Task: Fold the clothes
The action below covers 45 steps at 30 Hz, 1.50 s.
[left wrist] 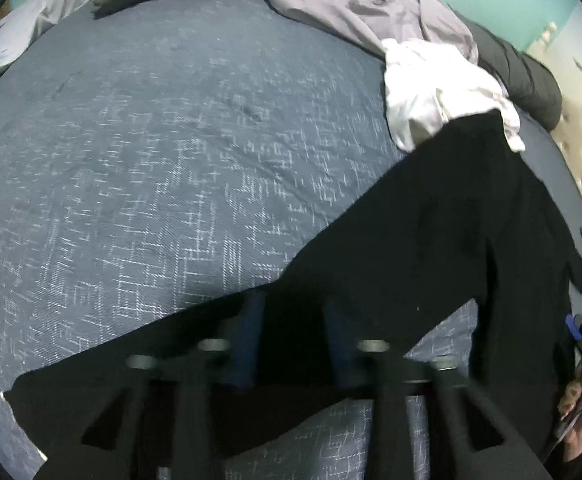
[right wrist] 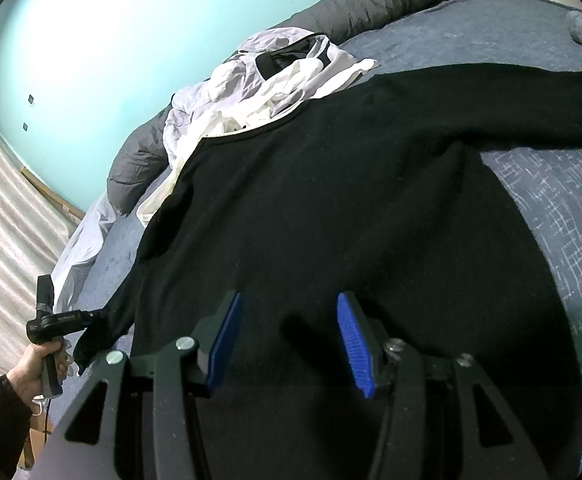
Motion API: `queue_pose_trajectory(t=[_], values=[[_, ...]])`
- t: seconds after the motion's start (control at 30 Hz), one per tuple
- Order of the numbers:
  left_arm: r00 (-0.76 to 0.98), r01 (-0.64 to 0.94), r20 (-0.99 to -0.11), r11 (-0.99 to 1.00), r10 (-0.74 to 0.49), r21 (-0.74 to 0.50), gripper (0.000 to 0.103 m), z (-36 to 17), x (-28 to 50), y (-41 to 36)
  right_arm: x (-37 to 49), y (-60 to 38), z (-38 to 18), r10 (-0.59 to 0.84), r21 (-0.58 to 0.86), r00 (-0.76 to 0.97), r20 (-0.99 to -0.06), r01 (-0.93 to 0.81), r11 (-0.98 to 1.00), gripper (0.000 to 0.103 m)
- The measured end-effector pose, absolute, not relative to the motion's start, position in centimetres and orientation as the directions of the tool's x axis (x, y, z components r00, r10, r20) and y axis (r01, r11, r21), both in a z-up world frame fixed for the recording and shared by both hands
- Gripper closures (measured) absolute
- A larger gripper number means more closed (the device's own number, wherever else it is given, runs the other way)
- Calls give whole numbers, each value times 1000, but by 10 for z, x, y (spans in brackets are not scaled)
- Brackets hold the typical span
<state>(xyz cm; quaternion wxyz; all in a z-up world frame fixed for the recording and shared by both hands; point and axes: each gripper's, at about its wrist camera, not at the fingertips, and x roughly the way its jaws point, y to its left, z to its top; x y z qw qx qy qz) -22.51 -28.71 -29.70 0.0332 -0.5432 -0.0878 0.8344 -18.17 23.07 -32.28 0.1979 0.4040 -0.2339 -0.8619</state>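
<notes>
Black long-sleeved knit sweater [right wrist: 331, 200] lies across the blue patterned bedspread [left wrist: 151, 180]; the left gripper [left wrist: 291, 320], blurred, seems clamped on its sleeve at six o'clock, while the right gripper [right wrist: 291, 344] hovers half-spread over its body.

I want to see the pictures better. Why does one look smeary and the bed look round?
Left wrist view: the tool and bedspread are motion-blurred. Right wrist view: sharp blue pads, glare on the wall. The fisheye lens bends the bed in both views.
</notes>
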Motion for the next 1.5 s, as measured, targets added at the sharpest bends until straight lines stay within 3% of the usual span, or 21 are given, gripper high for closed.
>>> queue_pose_trajectory(t=[0.33, 0.53, 0.63, 0.7, 0.77, 0.9, 0.97, 1.27, 1.5], values=[[-500, 61, -855, -980, 134, -190, 98, -257, -245, -307, -183, 226, -324, -540, 560, -586, -605, 169, -811, 53], [-451, 140, -882, -966, 133, -217, 97, -280, -275, -328, -185, 227, -327, -538, 561, -581, -610, 163, -812, 53], [-420, 167, -904, -973, 77, -161, 94, -296, -280, -330, -186, 227, -328, -537, 561, -580, -612, 160, -812, 53], [-434, 179, -899, -971, 65, -156, 86, -294, -278, -336, -186, 227, -327, -537, 562, -582, -611, 160, -812, 53], [-466, 183, -884, -972, 47, -149, 67, -279, -269, -348, -186, 227, -327, -538, 562, -582, -610, 161, -811, 53], [-517, 219, -856, -964, 17, -151, 65, -252, -235, -372, -185, 225, -325, -543, 563, -582, -605, 169, -809, 53], [-540, 232, -841, -960, 8, -158, 55, -242, -214, -385, -184, 224, -323, -546, 563, -584, -600, 176, -807, 53], [-551, 338, -833, -924, -41, -178, 52, -247, -114, -436, -178, 220, -317, -548, 554, -594, -589, 197, -809, 53], [-530, 372, -847, -908, -35, -195, 52, -276, -86, -447, -177, 219, -317, -544, 546, -593, -593, 201, -813, 53]])
